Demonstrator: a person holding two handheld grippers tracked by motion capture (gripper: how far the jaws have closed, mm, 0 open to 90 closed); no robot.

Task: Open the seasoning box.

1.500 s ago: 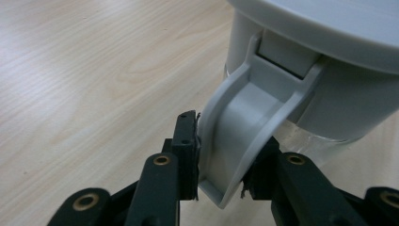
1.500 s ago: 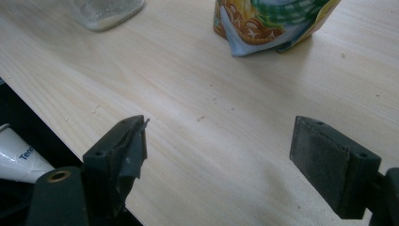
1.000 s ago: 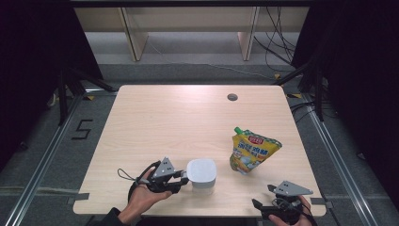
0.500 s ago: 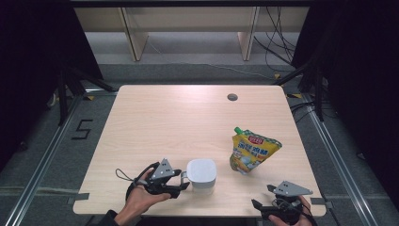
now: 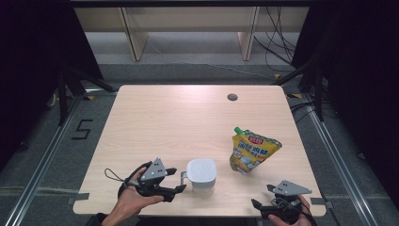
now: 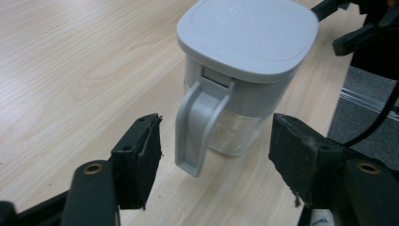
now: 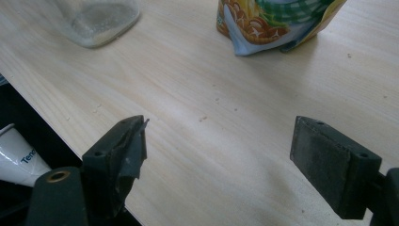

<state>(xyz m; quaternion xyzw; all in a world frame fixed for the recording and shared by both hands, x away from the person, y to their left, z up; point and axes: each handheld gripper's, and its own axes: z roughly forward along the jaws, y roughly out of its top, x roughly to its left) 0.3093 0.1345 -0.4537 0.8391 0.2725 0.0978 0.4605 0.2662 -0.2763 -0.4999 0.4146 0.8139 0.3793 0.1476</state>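
step: looks like letting go of the pitcher (image 6: 244, 70) handle (image 6: 200, 125) | left gripper (image 5: 173, 180) jaws just been opening, handle between but untouched | right gripper (image 5: 261, 201) spread, idle | pitcher near front edge of table (image 5: 164, 117) | next: prob back off straight, don't snag handle

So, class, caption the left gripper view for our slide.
Left gripper open, jaws either side of the lidded jug's handle.
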